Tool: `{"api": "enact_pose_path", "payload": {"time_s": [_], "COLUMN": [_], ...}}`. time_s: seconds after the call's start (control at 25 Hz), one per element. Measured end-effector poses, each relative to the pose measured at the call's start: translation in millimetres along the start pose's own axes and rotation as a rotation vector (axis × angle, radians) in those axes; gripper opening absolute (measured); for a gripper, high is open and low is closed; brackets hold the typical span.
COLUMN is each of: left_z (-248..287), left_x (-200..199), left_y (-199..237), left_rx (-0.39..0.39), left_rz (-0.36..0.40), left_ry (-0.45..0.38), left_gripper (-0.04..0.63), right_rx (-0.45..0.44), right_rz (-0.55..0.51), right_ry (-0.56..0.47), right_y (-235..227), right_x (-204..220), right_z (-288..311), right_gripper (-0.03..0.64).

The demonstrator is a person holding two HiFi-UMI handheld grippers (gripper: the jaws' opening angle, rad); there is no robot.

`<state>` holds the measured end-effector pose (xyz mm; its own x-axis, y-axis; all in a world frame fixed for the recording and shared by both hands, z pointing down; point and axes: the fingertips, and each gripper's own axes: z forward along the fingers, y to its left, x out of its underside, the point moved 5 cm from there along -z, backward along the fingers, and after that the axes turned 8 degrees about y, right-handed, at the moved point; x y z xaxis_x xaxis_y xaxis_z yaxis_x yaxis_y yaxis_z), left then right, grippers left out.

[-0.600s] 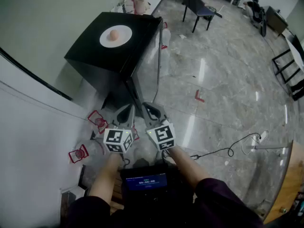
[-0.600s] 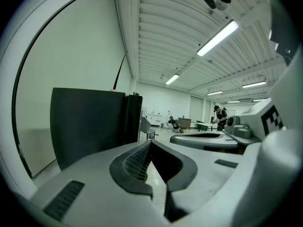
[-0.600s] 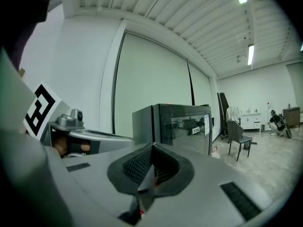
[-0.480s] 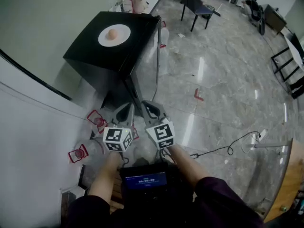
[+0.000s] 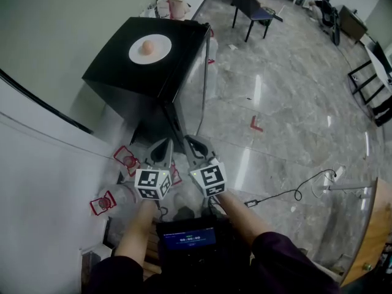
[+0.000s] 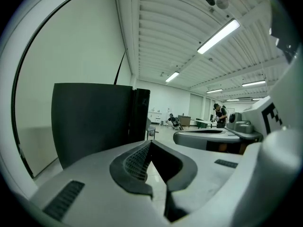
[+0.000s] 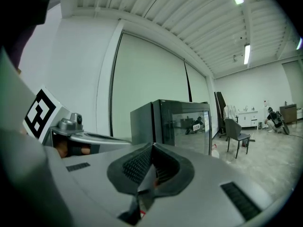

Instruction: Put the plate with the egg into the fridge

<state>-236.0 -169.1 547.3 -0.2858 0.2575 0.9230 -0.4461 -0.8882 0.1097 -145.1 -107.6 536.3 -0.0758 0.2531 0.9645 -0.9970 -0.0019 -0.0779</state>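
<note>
Plate [image 5: 160, 52] with egg [image 5: 147, 45] sits on top of the black fridge [image 5: 179, 37], same spot as half a second ago. Left tongs [image 5: 165, 142] and right tongs [image 5: 190, 139] both closed, empty, side by side, well apart from it. Nothing really shifted, so the approach is likely just starting.

Glossy grey stone-patterned floor [image 5: 294, 90] across most of the head view, streaked with pale reflections. On it, a small red L-shaped tape mark [image 5: 256, 124] and a thin black cable [image 5: 298, 195] looping towards the right. Near the top edge, a dark metal-legged chair [image 5: 248, 2]. Along the left, a plain pale wall [image 5: 49, 23], with red-edged square shapes [image 5: 125, 159] on the floor beside it (too small to tell what they are). At the bottom, a dark device with a blue-lit screen [image 5: 187, 237]. Overhead in the left gripper view, long white ceiling light strips [image 6: 222, 34] on a ribbed ceiling.
</note>
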Motion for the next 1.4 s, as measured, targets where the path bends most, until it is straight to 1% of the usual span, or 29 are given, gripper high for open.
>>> {"api": "enact_pose_path", "payload": {"time_s": [0.24,0.28,0.36,0.4,0.48,0.6,0.8,0.92,1.0,1.08,1.16,1.4], "left_z": [9.5,11.7,16.2,18.8,23.2,25.2,23.2,23.0,25.2,27.6,29.5,28.9], "left_x": [20.9,24.6,30.1,32.3,36.6,42.7,50.2,52.5,54.4,56.8,58.1,60.0], "left_y": [16.4,19.2,24.1,26.6,32.0,39.8,57.3,63.1,66.6,70.2,72.9,75.7], "left_rx": [0.012,0.017,0.028,0.034,0.046,0.066,0.082,0.098,0.110,0.118,0.123,0.122], "left_rz": [0.022,0.025,0.025,0.022,0.015,0.010,0.011,0.011,0.015,0.017,0.018,0.016], "left_ry": [0.045,0.053,0.063,0.067,0.076,0.089,0.107,0.107,0.109,0.111,0.112,0.115], "left_gripper": [0.009,0.009,0.009,0.009,0.009,0.009,0.009,0.009,0.009,0.009,0.009,0.009], "right_rx": [0.039,0.048,0.071,0.090,0.142,0.234,0.313,0.364,0.371,0.357,0.348,0.368], "right_rz": [0.018,0.020,0.026,0.031,0.033,0.026,0.042,0.031,0.027,0.012,-0.005,0.013], "right_ry": [0.150,0.173,0.217,0.237,0.263,0.272,0.279,0.255,0.247,0.235,0.223,0.245], "right_y": [-0.5,-1.2,-4.5,-7.1,-12.4,-17.8,-20.4,-25.5,-26.5,-24.6,-22.8,-22.7], "right_x": [40.7,48.2,61.9,67.5,74.7,77.9,86.2,83.8,82.1,80.4,78.8,82.4], "right_z": [29.2,35.7,49.6,57.0,70.8,85.1,101.5,107.2,109.9,111.1,112.4,110.0], "right_gripper": [0.014,0.034,0.105,0.128,0.137,0.137,0.136,0.135,0.134,0.132,0.100,0.084]}}
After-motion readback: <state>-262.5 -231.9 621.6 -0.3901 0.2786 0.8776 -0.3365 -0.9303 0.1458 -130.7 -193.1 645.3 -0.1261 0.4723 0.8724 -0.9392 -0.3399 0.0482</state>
